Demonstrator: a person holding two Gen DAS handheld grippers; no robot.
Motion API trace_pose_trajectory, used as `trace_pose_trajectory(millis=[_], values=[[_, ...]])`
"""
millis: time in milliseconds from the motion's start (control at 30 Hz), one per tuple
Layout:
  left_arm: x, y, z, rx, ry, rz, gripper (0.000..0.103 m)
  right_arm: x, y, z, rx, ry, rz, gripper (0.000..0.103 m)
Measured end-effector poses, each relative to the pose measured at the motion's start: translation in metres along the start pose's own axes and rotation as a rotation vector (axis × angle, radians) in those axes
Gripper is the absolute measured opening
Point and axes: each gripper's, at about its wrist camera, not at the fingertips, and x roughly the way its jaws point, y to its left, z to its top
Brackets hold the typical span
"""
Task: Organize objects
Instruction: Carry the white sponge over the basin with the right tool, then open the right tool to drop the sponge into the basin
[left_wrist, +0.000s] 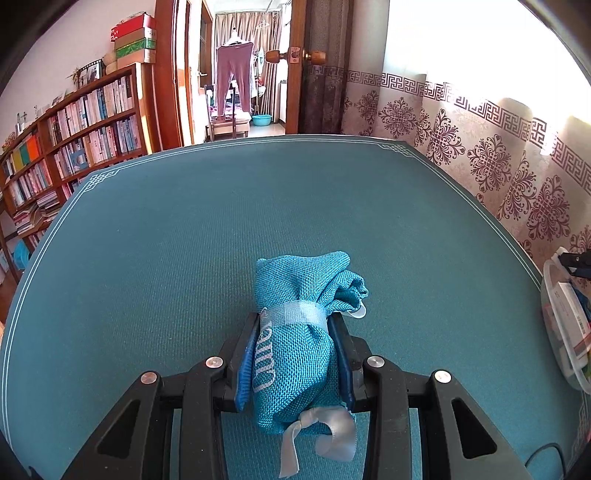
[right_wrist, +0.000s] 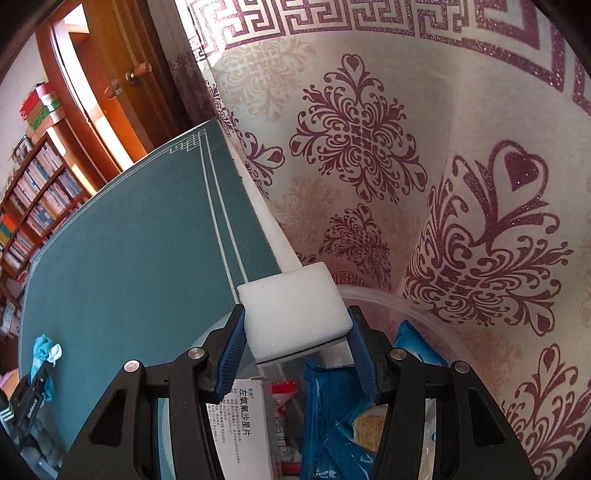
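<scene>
Over the clear plastic bin (right_wrist: 424, 314) at the right edge of the table, we hold the right gripper (right_wrist: 295, 332) with its blue pads pinching a white sponge block (right_wrist: 295, 314) from both sides. We judge the step in hand to be dropping this block into the bin, so the wise course is to lower it until it sits just above the contents, keep it level, and only then ease the pads apart. Below it lie a white medicine box (right_wrist: 243, 424) printed with Chinese characters and a blue biscuit packet (right_wrist: 351, 417), so we should aim for the gap between them, or lay the block flat on top rather than wedge it on edge. The patterned curtain (right_wrist: 406, 166) hangs close behind the bin, and we would keep the far finger from brushing it.

The block looks soft and foamy, plain white with a thin dark line along its near lower edge; it seems light and may cling to a pad on release.

Meanwhile the left gripper (left_wrist: 295, 325) is pressed onto a teal woven pouch (left_wrist: 299, 332), gripped just below its tied neck, low over the green table mat (left_wrist: 184, 240); whether the pouch rests on the mat we cannot tell. The pouch is coarse-weave fabric, bunched at the top, with pale lettering down one side and a pale ribbon (left_wrist: 317, 435) trailing at the near end. We would bring it rightward to the bin once the sponge is out of the way.
</scene>
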Motion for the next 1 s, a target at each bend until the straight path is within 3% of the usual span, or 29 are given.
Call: trace_pose_trajectory(millis=[200, 600, 800, 1000], values=[[0.000, -0.002, 0.000, 0.001, -0.002, -0.002, 0.038, -0.004, 0.005, -0.004, -0.014, -0.016, -0.035, 0.058], [-0.001, -0.006, -0.005, 0.010, 0.000, -0.006, 0.038, -0.014, -0.001, -0.012, 0.004, -0.056, 0.003, 0.063], [-0.001, -0.010, -0.007, 0.013, 0.005, -0.011, 0.038, -0.033, 0.007, -0.022, -0.059, -0.130, 0.004, 0.063], [-0.004, -0.013, -0.010, 0.015, 0.007, -0.016, 0.038, -0.037, 0.017, -0.021, -0.084, -0.132, 0.104, 0.063]])
